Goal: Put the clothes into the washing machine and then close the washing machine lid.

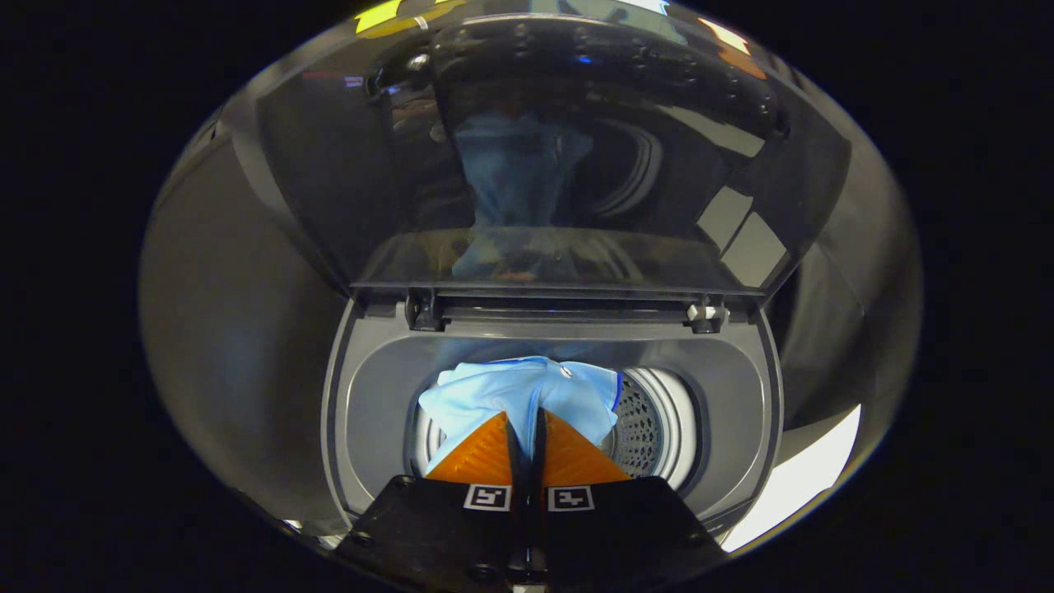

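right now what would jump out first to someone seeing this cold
First the light blue garment, pinched between the gripper fingers and hanging over the mouth of the drum. Then the glossy dark lid, standing open behind the tub, with a blue reflection of the cloth on it.

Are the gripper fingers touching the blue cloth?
Touching. In the gripper view, the gripper pinches a fold of the blue cloth between both fingers, above the drum.
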`<control>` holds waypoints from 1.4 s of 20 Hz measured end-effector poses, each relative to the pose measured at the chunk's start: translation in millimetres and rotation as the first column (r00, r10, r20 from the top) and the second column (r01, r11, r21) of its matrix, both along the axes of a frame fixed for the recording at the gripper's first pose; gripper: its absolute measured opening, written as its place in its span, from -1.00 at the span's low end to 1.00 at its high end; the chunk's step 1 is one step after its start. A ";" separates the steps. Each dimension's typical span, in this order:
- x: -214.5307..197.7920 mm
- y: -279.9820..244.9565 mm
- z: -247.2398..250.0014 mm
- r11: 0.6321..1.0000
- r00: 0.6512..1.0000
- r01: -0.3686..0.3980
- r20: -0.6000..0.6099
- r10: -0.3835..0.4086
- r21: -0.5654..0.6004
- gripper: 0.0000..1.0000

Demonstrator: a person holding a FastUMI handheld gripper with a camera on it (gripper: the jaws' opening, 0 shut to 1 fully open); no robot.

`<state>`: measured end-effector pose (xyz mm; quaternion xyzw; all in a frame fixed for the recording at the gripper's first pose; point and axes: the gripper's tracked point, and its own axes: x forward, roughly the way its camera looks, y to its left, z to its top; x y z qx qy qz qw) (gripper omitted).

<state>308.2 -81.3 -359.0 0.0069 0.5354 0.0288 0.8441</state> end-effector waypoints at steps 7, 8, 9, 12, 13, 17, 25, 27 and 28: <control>-5.7 20.1 -6.8 0.996 0.998 0.056 -0.037 -0.054 0.066 0.02; -2.1 15.4 -5.5 0.998 0.999 0.042 -0.007 -0.042 0.049 0.48; -0.3 14.6 -4.1 0.999 0.999 0.028 0.015 -0.028 0.033 0.94; -7.1 19.2 13.5 1.000 0.999 -0.012 0.049 0.011 0.018 0.93; -5.9 18.8 22.3 1.000 0.997 -0.016 0.074 0.015 0.013 0.93; -4.9 17.9 57.1 0.999 0.988 -0.002 0.157 -0.005 0.047 0.92; 6.6 -1.9 165.4 0.991 0.930 0.005 0.365 -0.054 0.135 0.92; 14.5 -5.9 205.8 0.989 0.892 -0.014 0.449 -0.055 0.149 0.93; 18.0 -8.0 222.0 0.989 0.871 -0.026 0.489 -0.050 0.148 0.93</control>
